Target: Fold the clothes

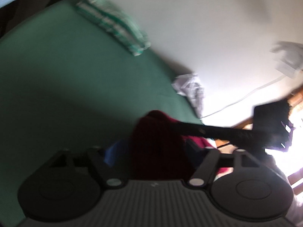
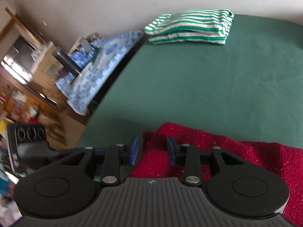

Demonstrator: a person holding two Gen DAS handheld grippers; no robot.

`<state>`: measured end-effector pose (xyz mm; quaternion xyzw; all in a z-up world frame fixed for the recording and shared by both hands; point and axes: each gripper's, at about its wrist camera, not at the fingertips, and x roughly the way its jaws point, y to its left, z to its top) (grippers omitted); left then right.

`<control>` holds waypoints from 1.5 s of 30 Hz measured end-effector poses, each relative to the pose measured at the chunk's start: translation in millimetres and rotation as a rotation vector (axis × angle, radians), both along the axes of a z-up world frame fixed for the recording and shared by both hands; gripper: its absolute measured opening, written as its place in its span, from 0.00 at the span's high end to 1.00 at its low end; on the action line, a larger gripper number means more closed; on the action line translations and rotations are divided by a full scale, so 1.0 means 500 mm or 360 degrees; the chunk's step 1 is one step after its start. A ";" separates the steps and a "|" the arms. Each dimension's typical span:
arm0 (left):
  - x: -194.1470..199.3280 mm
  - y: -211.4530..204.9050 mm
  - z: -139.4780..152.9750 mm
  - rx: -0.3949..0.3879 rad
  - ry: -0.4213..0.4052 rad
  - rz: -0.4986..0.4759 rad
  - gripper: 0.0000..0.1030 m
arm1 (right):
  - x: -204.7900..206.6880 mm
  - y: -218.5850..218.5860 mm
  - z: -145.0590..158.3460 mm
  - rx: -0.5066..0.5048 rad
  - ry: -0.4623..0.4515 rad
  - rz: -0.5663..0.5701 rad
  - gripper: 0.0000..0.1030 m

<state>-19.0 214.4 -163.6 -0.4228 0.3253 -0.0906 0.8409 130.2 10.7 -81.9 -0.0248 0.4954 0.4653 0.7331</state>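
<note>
Left wrist view (blurred). Left claw point(image 1: 153, 151): red sweater point(image 1: 157, 147) bunched between the finger mounts, seemingly lifted off the green tabletop point(image 1: 66, 75); the pads are hidden by cloth, so whether it is clamped cannot be told. A black bar point(image 1: 217, 130) crosses from the right, probably part of the other tool. Striped shirt point(image 1: 113, 22) lies well beyond, near the tabletop's far edge; a crumpled pale cloth point(image 1: 191, 89) sits at its right edge.

Right wrist view. Right claw point(image 2: 152, 153): blue pads point(image 2: 134, 152) apart, the sweater's point(image 2: 236, 151) near corner lying between them, gripped by neither. From that corner the sweater runs rightward along the tabletop's point(image 2: 189, 75) near edge, long axis roughly crosswise to the claw, most of its bulk right of it. Striped shirt point(image 2: 189, 27) is folded flat at the far end, long axis left to right. A blue patterned cloth point(image 2: 98, 60) hangs off the left side.

Judgement: the right claw is nearer a clean corner grip; closing there would fit either spreading or folding.
</note>
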 end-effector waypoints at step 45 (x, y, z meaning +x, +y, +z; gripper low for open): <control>0.050 -0.178 0.061 0.0477 -0.0101 -0.0298 0.67 | -0.068 -0.350 -0.006 0.0802 -0.0168 -0.0746 0.83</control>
